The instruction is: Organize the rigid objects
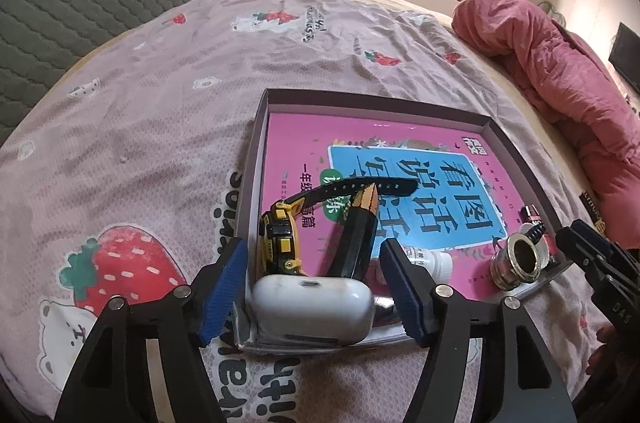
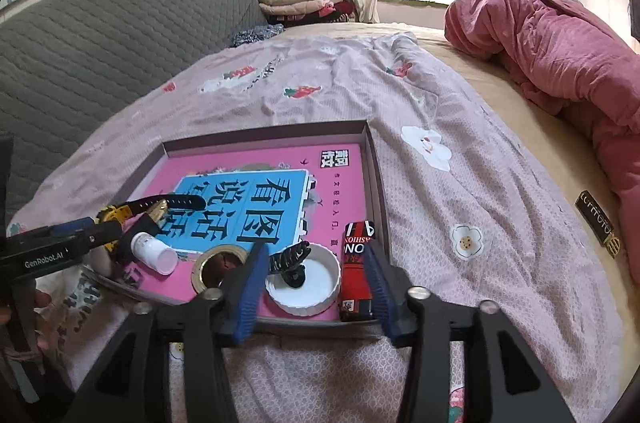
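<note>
A shallow box tray (image 1: 256, 143) (image 2: 376, 167) lies on the bed with a pink book as its floor. In the left wrist view my left gripper (image 1: 314, 287) is open around a white earbud case (image 1: 312, 307) at the tray's near left corner. Behind the case lie a yellow-black watch (image 1: 280, 235) and a black-gold lipstick (image 1: 356, 231). A small white bottle (image 1: 432, 263) and a metal fitting (image 1: 520, 259) lie to the right. My right gripper (image 2: 316, 287) is open around a white lid (image 2: 304, 283) holding a black clip (image 2: 292, 263), with a red-black lighter (image 2: 356, 271) beside it.
The bed has a pink strawberry-print sheet (image 1: 160, 111). A rolled pink quilt (image 2: 560, 55) lies to the right. A grey quilted headboard (image 2: 100, 43) stands on the left, with folded clothes (image 2: 296, 1) near the window behind.
</note>
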